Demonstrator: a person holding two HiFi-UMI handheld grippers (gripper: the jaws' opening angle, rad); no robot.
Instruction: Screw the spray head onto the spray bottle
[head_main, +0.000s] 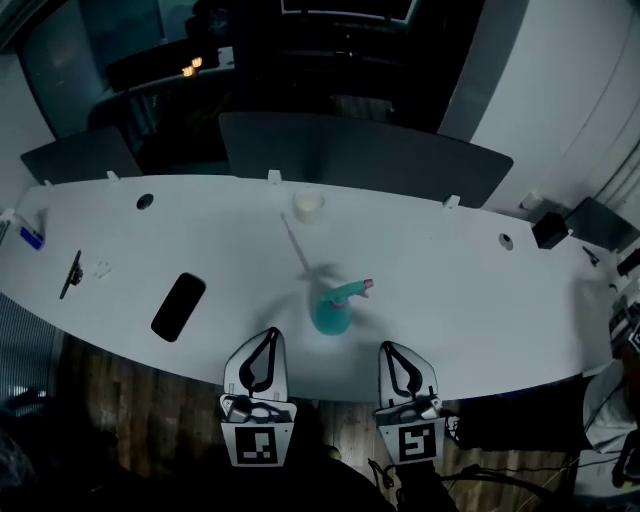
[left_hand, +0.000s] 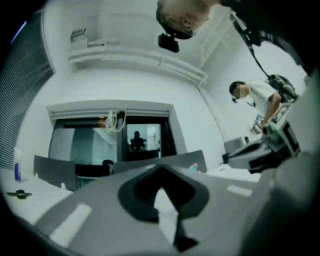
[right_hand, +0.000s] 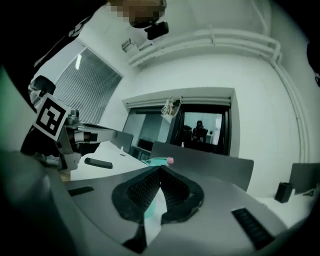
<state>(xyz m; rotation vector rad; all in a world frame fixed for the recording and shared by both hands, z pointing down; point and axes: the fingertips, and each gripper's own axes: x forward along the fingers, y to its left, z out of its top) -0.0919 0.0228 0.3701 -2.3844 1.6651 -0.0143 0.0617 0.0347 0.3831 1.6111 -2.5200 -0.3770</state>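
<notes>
The teal spray bottle (head_main: 329, 316) stands on the white table (head_main: 480, 300), near its front edge. A teal spray head with a pink nozzle (head_main: 354, 289) is at the bottle's top; whether it is threaded on I cannot tell. A thin tube (head_main: 296, 243) runs back from it across the table. My left gripper (head_main: 268, 333) is shut and empty, just left of and in front of the bottle. My right gripper (head_main: 389, 348) is shut and empty, to the bottle's right. In the right gripper view the spray head (right_hand: 160, 160) shows just beyond the closed jaw tips (right_hand: 160, 170).
A black phone (head_main: 178, 306) lies left of the left gripper and a dark pen (head_main: 70, 273) farther left. A small white cup (head_main: 308, 205) stands behind the bottle. Grey dividers (head_main: 360, 155) line the table's far edge. A black box (head_main: 549, 230) sits at far right.
</notes>
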